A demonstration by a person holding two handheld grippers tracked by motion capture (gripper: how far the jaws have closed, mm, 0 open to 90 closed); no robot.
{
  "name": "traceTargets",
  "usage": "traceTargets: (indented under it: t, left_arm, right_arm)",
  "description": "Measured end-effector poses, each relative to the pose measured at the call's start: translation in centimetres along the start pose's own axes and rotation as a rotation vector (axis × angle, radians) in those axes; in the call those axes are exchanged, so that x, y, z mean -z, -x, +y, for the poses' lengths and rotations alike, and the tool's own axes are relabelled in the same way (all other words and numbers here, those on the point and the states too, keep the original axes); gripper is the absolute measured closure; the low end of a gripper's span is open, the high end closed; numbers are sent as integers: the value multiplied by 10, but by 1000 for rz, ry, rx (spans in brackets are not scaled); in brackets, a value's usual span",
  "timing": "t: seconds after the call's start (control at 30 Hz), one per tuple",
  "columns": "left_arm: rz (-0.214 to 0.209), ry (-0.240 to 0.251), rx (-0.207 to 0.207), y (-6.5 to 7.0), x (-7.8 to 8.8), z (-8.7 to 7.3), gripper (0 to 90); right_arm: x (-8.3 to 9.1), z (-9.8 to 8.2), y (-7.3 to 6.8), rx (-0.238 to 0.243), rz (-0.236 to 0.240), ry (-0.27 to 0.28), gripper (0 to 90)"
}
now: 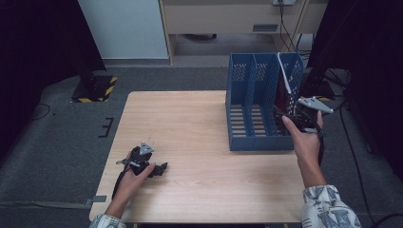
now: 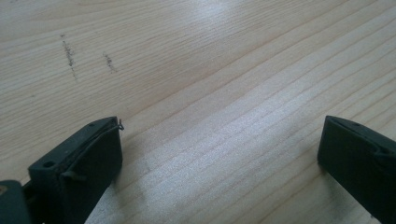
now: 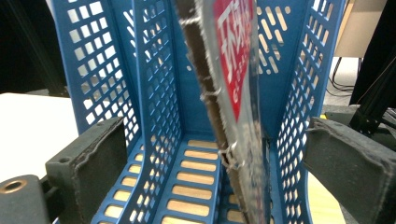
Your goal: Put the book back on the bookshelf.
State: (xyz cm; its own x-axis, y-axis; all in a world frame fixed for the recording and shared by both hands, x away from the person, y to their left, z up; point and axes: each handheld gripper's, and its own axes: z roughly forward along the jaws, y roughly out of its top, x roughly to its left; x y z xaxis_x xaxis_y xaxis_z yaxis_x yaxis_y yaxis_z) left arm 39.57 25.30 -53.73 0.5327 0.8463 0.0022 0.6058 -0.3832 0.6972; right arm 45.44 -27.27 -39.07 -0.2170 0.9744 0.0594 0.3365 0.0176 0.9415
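**Notebook leaning in the rack's right slot**

I am watching the spiral notebook (image 3: 233, 93) standing in the rightmost slot of the blue file rack (image 1: 252, 102), at two o'clock on the table (image 1: 190, 123). Its long axis is running upright, top tilting toward eleven o'clock. My right gripper (image 3: 215, 158) is spread wide in front of it, holding nothing. Closing now, I am risking catching the divider or tipping the rack. My left gripper (image 2: 219, 154) is resting spread at seven o'clock.

Two black grippers are seen: the left gripper (image 1: 161, 169) and the right gripper (image 1: 285, 116), each topped by a grey three-cornered plate with a black cable trailing. Black, blocky jaws with worn pad edges and a screw hole are shown. White sleeves (image 1: 328, 205) patterned in grey-blue are worn.
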Motion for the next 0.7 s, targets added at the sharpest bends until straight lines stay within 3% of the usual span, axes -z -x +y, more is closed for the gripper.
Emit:
traceTargets:
  t: [0.7]
  left_arm:
    - [0, 0, 0, 0, 0, 0, 0]
  right_arm:
    - [14, -15, -7, 12, 12, -8, 52]
